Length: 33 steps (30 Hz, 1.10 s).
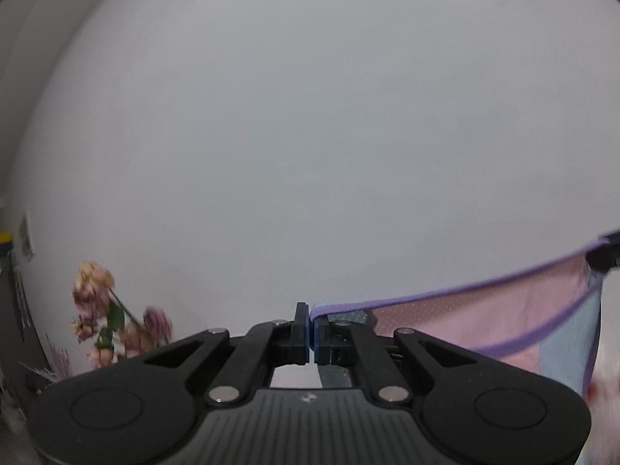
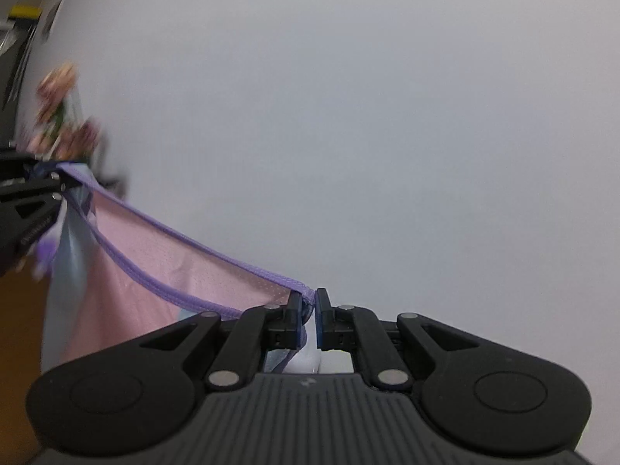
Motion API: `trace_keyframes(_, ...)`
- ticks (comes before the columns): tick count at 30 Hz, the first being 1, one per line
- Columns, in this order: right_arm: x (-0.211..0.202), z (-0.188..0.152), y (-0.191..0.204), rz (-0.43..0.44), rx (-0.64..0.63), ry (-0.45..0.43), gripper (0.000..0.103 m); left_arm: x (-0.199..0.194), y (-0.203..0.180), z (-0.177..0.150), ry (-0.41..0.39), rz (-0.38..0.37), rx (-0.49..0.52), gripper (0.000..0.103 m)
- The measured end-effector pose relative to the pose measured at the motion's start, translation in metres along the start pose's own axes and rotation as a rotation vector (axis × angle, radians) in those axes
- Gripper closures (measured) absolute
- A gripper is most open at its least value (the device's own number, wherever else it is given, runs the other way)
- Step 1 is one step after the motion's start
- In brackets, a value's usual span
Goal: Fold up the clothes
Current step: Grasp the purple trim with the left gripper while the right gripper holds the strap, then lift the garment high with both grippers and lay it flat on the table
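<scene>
A plain white wall [image 1: 310, 116] fills most of both views. On the far left stands a bunch of pink and peach flowers [image 1: 102, 310] with green leaves, a bit blurred. Past the flowers there is a dark edge of something, too blurred to tell. In the right wrist view a brown desk [image 2: 17, 329] shows low on the left.

The garment [image 2: 155, 267] is up in the air, stretched between the two grippers. It is pink mesh cloth with tiny dots, a purple trim along its edges, and a pale blue part hanging on the left side. Its top edge sags a little in the middle.

The left gripper [image 1: 311, 329] has its jaws closed on one purple corner of the garment. The right gripper [image 2: 309, 319] has its jaws closed on the other purple corner. The cloth hangs down below both grippers.
</scene>
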State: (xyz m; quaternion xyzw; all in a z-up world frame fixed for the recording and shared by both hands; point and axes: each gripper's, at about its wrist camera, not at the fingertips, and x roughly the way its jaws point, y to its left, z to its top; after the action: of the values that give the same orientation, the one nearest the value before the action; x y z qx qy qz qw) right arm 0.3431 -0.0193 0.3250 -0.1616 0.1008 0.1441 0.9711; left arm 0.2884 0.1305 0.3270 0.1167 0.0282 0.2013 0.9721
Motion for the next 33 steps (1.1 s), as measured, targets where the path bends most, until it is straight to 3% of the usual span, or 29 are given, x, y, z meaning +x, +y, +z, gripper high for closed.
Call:
trace_keyframes(3, -0.003, 0.036, -0.004, -0.051, -0.013, -0.126, 0.098, -0.007, 0.010, 0.026, -0.102, 0.015, -0.033, 0.102)
trace_keyframes(6, -0.019, 0.046, -0.009, -0.044, -0.029, -0.230, 0.098, -0.034, 0.020, 0.027, -0.174, -0.002, -0.054, 0.102)
trace_keyframes(9, -0.036, 0.033, -0.010, 0.027, -0.049, -0.279, 0.098, -0.075, 0.026, 0.007, -0.209, -0.022, -0.030, 0.102)
trace_keyframes(12, -0.051, 0.000, -0.001, 0.093, -0.130, -0.267, 0.098, -0.121, 0.016, -0.037, -0.173, -0.044, 0.078, 0.102)
trace_keyframes(17, -0.081, -0.108, 0.022, 0.214, -0.263, -0.129, 0.098, -0.200, -0.019, -0.157, 0.037, -0.217, 0.203, 0.102)
trace_keyframes(20, -0.097, -0.200, 0.037, 0.336, -0.282, 0.030, 0.098, -0.239, -0.041, -0.241, 0.225, -0.320, 0.231, 0.102)
trace_keyframes(23, -0.118, -0.285, 0.062, 0.441, -0.273, 0.196, 0.098, -0.270, -0.052, -0.307, 0.424, -0.420, 0.187, 0.102)
trace_keyframes(25, -0.141, -0.333, 0.080, 0.494, -0.264, 0.279, 0.098, -0.287, -0.055, -0.330, 0.503, -0.444, 0.141, 0.102)
trace_keyframes(28, -0.169, -0.374, 0.086, 0.533, -0.236, 0.340, 0.098, -0.304, -0.056, -0.352, 0.577, -0.458, 0.095, 0.102)
trace_keyframes(33, -0.194, -0.400, 0.076, 0.573, -0.185, 0.380, 0.098, -0.315, -0.051, -0.360, 0.635, -0.469, 0.078, 0.102)
